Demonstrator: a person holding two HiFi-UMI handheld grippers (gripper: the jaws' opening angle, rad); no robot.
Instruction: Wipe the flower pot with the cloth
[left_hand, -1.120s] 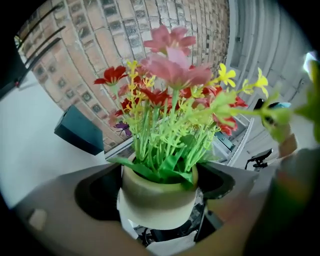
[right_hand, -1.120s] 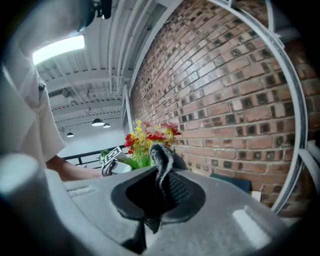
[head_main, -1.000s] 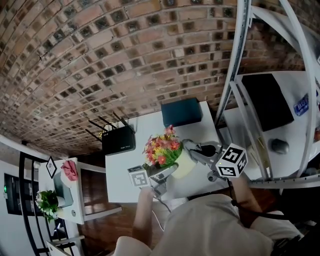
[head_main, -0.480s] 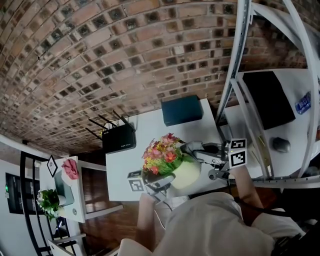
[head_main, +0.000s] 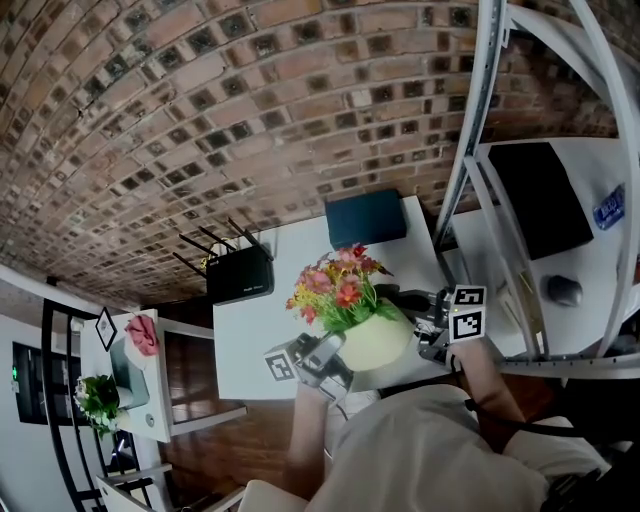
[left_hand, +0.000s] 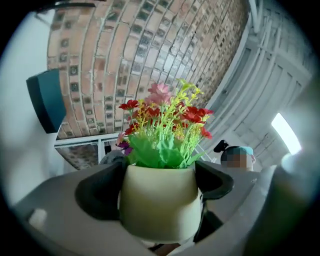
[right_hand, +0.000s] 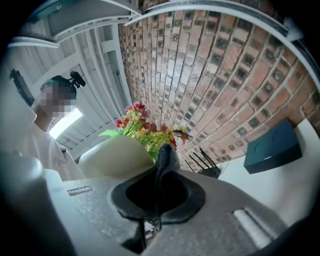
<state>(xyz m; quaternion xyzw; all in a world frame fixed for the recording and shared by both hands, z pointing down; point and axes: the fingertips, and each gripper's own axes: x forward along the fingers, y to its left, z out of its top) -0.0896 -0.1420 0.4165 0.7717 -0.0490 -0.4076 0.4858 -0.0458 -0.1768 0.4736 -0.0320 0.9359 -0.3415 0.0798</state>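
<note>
Cream flower pot (head_main: 380, 343), red and yellow flowers (head_main: 338, 287), dark cloth (right_hand: 165, 159).

Most of the cloth (right_hand: 167, 154) hides inside the right gripper (right_hand: 160, 181).

This looks like an office or study. A red brick wall (head_main: 250, 120) fills the upper frame. The white bench (head_main: 245, 345) at centre carries a black antenna router (head_main: 238, 275) and a dark teal box (head_main: 365, 218). At right, a grey computer mouse (head_main: 563, 290) lies near a black desk mat (head_main: 535, 198).

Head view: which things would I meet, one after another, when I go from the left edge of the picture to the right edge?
small green plant → black router → flower pot → computer mouse
</note>
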